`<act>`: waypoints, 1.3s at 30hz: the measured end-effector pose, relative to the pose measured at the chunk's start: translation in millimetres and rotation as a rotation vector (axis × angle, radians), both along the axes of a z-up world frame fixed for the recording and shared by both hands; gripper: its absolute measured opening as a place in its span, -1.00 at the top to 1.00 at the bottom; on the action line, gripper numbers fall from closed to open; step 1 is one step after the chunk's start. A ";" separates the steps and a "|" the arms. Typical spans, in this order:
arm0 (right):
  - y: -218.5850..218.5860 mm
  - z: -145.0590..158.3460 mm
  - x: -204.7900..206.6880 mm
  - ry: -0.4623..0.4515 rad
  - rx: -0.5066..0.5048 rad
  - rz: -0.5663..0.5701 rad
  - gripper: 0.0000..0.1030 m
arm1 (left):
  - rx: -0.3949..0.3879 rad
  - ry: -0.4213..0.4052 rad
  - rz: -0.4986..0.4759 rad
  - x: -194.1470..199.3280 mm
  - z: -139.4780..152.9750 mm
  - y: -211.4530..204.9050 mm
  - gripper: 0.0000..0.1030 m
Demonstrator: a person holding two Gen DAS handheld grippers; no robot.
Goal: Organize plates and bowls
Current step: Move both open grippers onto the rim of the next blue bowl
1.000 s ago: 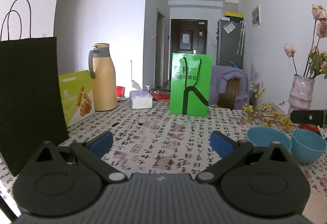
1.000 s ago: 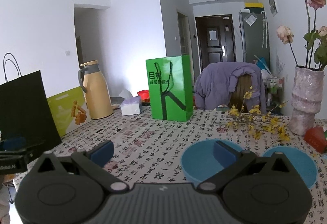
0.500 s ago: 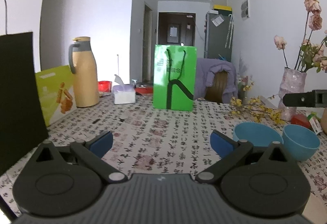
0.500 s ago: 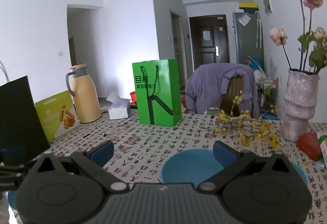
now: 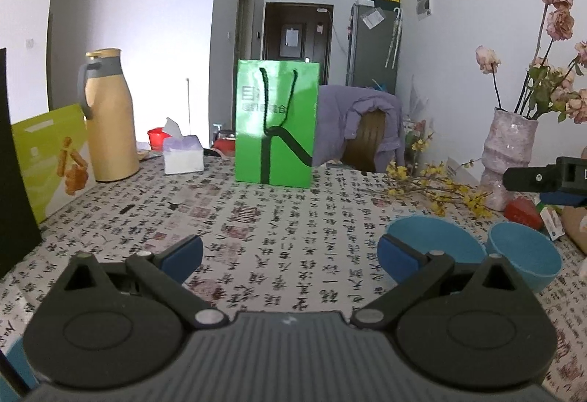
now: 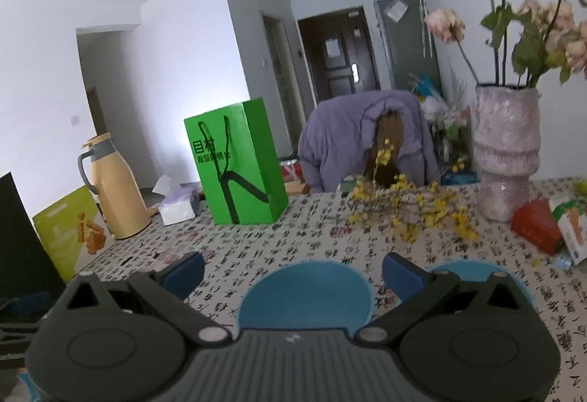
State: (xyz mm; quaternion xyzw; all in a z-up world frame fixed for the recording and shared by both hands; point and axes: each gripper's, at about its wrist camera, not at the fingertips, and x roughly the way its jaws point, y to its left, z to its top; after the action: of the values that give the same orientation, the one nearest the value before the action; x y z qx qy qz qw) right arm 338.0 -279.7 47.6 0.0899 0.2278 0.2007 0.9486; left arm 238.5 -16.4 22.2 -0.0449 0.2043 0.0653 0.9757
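Overhead, right tongs (image 6: 291, 271) spread wide above a blue bowl (image 6: 304, 295), left tongs (image 5: 290, 257) spread over patterned surface (image 5: 293, 218), second blue bowl (image 5: 524, 255) beside.

Two blue round bowls (image 6: 304, 295) (image 6: 477, 273); white bench cloth (image 5: 293, 218) printed with black calligraphy; green paper bag (image 5: 275, 123), black handles.
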 end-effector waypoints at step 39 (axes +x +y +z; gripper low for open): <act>-13.5 -47.8 67.8 0.127 -0.101 -0.088 -1.00 | -0.036 0.251 0.058 115.7 -15.6 -42.5 -1.00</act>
State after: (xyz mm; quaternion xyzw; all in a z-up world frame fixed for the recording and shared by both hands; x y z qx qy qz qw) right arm 405.8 -293.2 -0.3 0.0647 0.2933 0.1408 0.9434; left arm 354.2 -58.9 6.6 -0.0599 0.3245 0.0949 0.9392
